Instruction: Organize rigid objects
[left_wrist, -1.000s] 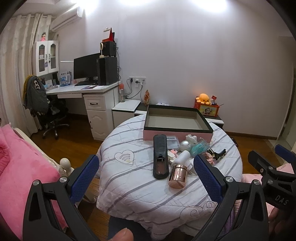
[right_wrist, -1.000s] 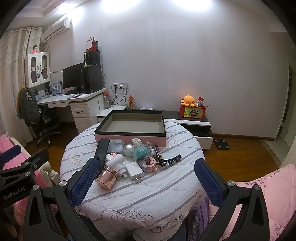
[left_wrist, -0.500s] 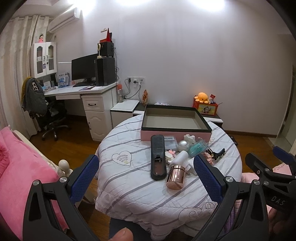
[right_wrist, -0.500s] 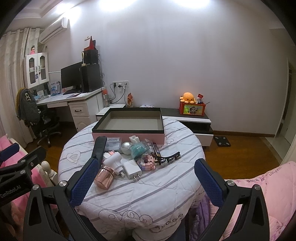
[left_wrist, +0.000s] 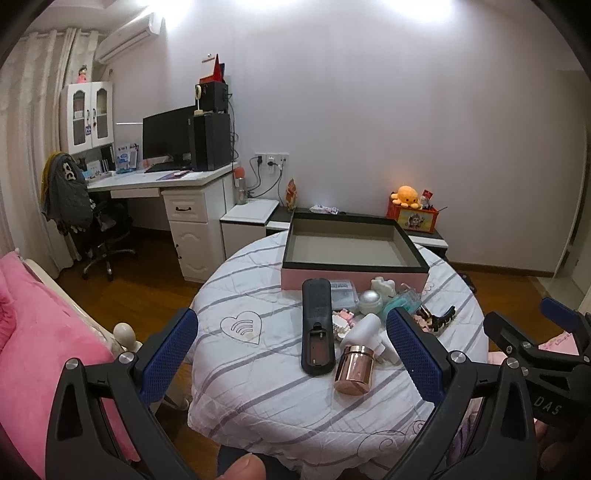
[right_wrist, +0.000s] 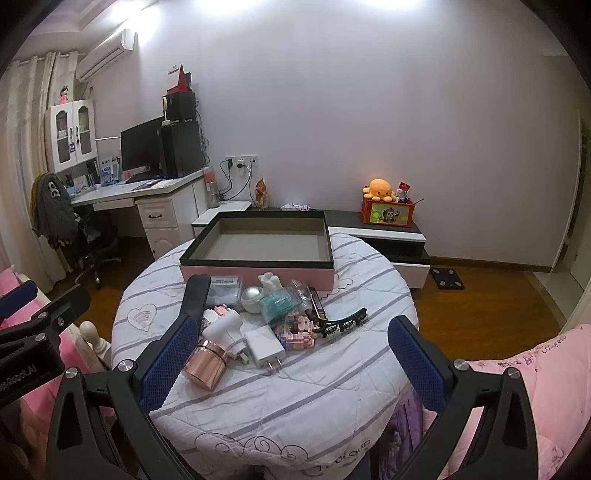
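A pink box with a dark rim (left_wrist: 354, 273) (right_wrist: 258, 271) stands empty at the back of the round table (left_wrist: 258, 373) (right_wrist: 295, 391). In front of it lies a pile: a black remote (left_wrist: 317, 325) (right_wrist: 195, 295), a rose-gold jar (left_wrist: 354, 369) (right_wrist: 205, 363) on its side, a white charger (right_wrist: 266, 347), a silver ball (right_wrist: 252, 295), a teal roll (right_wrist: 279, 302), a black hair clip (right_wrist: 343, 322). My left gripper (left_wrist: 291, 354) and right gripper (right_wrist: 290, 350) both hover open before the table, holding nothing.
A white desk (left_wrist: 177, 184) with a monitor and an office chair (left_wrist: 99, 236) stand at the left. A low cabinet with an orange plush (right_wrist: 380, 190) lines the back wall. Pink bedding (left_wrist: 44, 332) (right_wrist: 535, 369) flanks the table on both sides.
Both grippers have drifted slightly, shifting the table a little in view. Nothing on the table has moved, and both stay open.
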